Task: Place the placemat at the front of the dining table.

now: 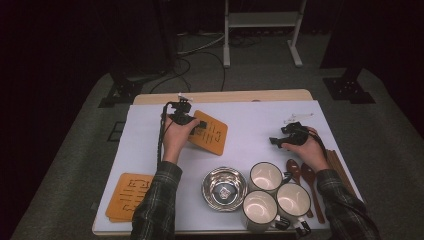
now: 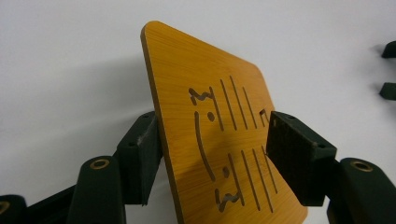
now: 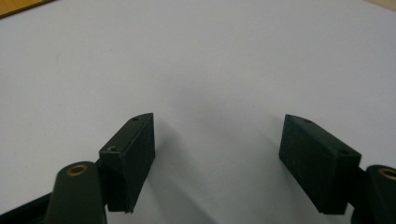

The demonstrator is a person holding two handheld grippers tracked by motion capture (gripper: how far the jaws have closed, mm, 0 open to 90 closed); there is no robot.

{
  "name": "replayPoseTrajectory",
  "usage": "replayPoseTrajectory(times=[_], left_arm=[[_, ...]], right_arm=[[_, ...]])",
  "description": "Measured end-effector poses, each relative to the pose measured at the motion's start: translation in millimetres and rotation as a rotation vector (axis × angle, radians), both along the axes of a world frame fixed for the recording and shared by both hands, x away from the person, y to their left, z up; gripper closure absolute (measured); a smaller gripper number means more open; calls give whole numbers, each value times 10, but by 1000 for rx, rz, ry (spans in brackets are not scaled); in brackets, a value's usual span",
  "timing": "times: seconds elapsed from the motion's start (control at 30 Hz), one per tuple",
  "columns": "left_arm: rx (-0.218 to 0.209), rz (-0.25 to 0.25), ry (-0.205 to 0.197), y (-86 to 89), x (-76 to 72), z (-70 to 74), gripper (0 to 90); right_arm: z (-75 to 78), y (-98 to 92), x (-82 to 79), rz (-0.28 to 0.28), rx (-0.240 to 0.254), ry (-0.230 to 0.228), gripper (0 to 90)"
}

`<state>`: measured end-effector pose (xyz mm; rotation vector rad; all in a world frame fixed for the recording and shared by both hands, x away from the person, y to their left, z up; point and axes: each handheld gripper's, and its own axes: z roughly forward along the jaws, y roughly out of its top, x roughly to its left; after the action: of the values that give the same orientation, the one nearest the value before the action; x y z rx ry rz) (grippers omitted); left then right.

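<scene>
Left gripper (image 2: 212,154) jaws spread around tilted wooden coaster (image 2: 219,130), one pad touching, no clamp, so it could flop sideways; right gripper (image 3: 217,161) open, empty.

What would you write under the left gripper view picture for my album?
Left gripper with its open jaws either side of a tilted orange wooden mat over the white table cover.

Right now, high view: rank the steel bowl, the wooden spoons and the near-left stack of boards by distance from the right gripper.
1. Wooden spoons, just below the right gripper.
2. Steel bowl, centre front.
3. Stack of boards, near-left corner.
</scene>
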<state>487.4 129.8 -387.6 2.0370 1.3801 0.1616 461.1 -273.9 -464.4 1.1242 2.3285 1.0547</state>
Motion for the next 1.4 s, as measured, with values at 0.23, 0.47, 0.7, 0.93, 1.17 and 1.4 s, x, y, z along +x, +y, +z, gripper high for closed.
replayPoseTrajectory(times=[0.23, 0.47, 0.7, 0.93, 1.17, 1.4], left_arm=[[19, 12, 22, 14, -1, -65, 336], [42, 26, 44, 21, 10, -130, 326], [53, 35, 69, 31, 15, -178, 321], [61, 39, 88, 21, 8, -223, 316], [57, 38, 110, -8, -6, -263, 316], [54, 27, 117, -47, -33, -304, 314]], right_arm=[[0, 0, 0, 0, 0, 0, 252], [0, 0, 0, 0, 1, 1, 253], [0, 0, 0, 0, 1, 0, 252], [0, 0, 0, 0, 0, 0, 253], [1, 0, 0, 0, 0, 1, 252], [0, 0, 0, 0, 0, 0, 252]])
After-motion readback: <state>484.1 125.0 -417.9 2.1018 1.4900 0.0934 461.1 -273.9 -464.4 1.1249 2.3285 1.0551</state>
